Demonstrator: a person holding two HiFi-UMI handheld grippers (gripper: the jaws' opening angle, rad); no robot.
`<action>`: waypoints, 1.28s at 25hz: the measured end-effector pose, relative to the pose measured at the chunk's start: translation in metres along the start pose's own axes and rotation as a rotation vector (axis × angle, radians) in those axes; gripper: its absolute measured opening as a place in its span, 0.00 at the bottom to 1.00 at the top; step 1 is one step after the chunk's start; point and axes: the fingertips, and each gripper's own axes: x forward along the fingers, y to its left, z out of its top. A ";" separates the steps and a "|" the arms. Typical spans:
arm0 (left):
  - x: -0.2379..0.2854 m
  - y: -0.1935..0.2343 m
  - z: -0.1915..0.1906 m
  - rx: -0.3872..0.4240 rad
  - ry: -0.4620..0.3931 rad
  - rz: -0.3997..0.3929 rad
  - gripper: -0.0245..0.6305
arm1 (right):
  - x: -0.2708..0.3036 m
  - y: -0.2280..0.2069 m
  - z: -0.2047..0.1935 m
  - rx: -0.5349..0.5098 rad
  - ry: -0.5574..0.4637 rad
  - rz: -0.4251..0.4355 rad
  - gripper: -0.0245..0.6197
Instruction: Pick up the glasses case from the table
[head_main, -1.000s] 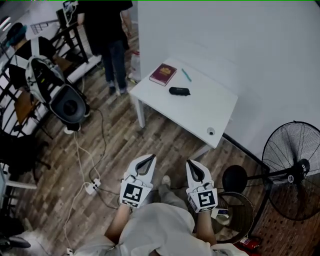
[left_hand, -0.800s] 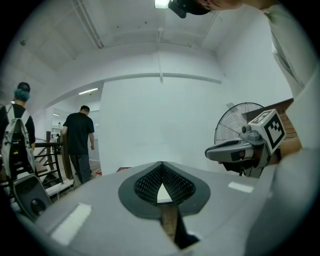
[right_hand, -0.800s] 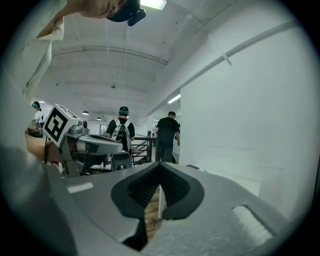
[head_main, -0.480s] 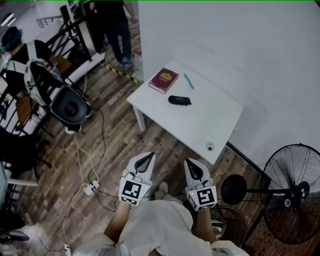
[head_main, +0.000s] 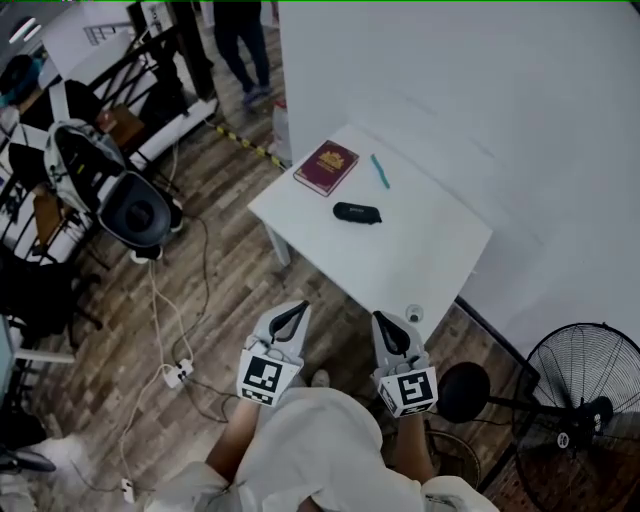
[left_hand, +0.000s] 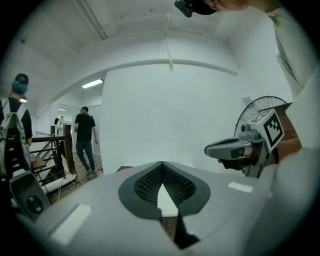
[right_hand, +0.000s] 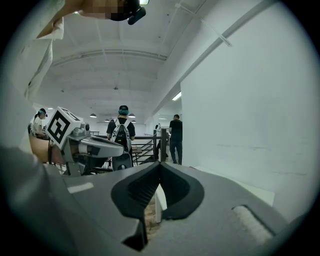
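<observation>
The black glasses case (head_main: 356, 212) lies on the white table (head_main: 420, 250), between a maroon book and the table's middle. Both grippers are held side by side in front of the person, short of the table's near edge. My left gripper (head_main: 291, 315) is shut with nothing in it, its tips meeting in the left gripper view (left_hand: 162, 164). My right gripper (head_main: 388, 327) is also shut and empty, near the table's front corner, tips together in the right gripper view (right_hand: 159, 165). The case is not visible in either gripper view.
A maroon book (head_main: 326, 166) and a teal pen (head_main: 379, 171) lie at the table's far end; a small round white object (head_main: 414, 314) sits at its near corner. A standing fan (head_main: 580, 425) is at right. Cables and a power strip (head_main: 178, 373) lie on the wood floor; a person (head_main: 240, 40) walks far off.
The view and both grippers have advanced toward the table, which now sits closer to the grippers. The person in the background has walked farther away. Both grippers stay shut.
</observation>
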 end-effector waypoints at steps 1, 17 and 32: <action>0.004 0.002 0.000 0.001 0.001 0.002 0.06 | 0.004 -0.003 -0.001 0.000 0.002 0.002 0.04; 0.076 0.066 0.019 0.017 -0.058 -0.020 0.06 | 0.088 -0.043 0.010 -0.002 0.008 -0.025 0.04; 0.161 0.151 0.017 0.000 -0.057 -0.186 0.06 | 0.191 -0.078 0.018 0.002 0.055 -0.161 0.04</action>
